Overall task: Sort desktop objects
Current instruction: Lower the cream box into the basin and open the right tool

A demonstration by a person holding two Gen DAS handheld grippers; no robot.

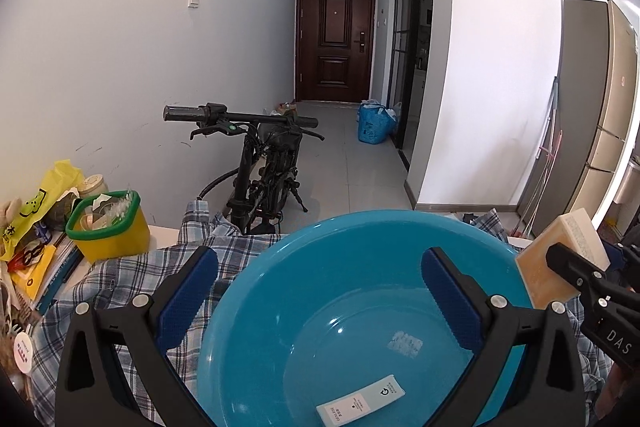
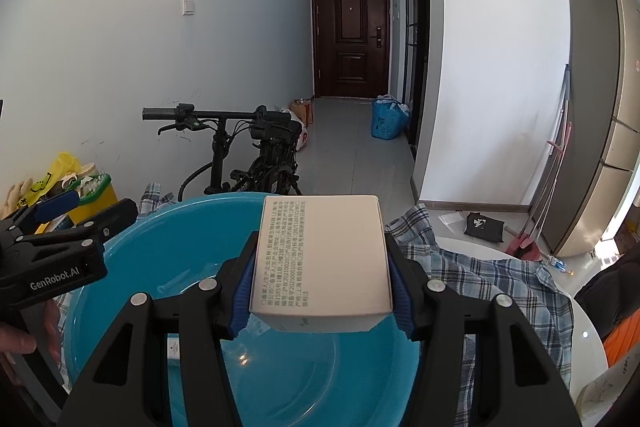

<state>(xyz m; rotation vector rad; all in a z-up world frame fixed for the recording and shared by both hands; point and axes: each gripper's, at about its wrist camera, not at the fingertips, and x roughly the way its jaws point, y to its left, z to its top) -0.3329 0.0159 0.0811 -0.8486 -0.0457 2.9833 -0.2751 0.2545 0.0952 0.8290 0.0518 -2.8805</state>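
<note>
Left wrist view: the left gripper [image 1: 320, 283] is seen with its blue-padded jaws spread wide and nothing between them, above the round blue plastic basin [image 1: 360, 247], which fills the lower centre of the picture. One small white rectangular carton with dark print [image 1: 358, 403] is found lying flat on the basin floor at 6 o'clock; it appears to be sorted already. At 3 o'clock the right gripper [image 1: 560, 263] is seen pinching a cream cardboard box with printed text [image 1: 560, 259] just over the basin's rim. At 9 o'clock one yellow plastic tub with a green rim [image 1: 108, 227] is standing on the white tabletop [image 1: 160, 233], with a yellow plastic bag [image 1: 44, 203] and a stack of books [image 1: 36, 275] beside it; these look unsorted. A blue-and-white checked cloth [image 1: 132, 279] is spread under the basin.

Right wrist view: the cream box is held at centre, clamped between the two blue pads of the right gripper and suspended over the basin. A white carton edge is glimpsed low at 8 o'clock inside the basin. The left gripper is visible at 9 o'clock, jaws apart.

Judged from this, one item is deposited, a second is about to be released, and the 9 o'clock clutter remains. Counted: one basin, two boxes, one tub.
</note>
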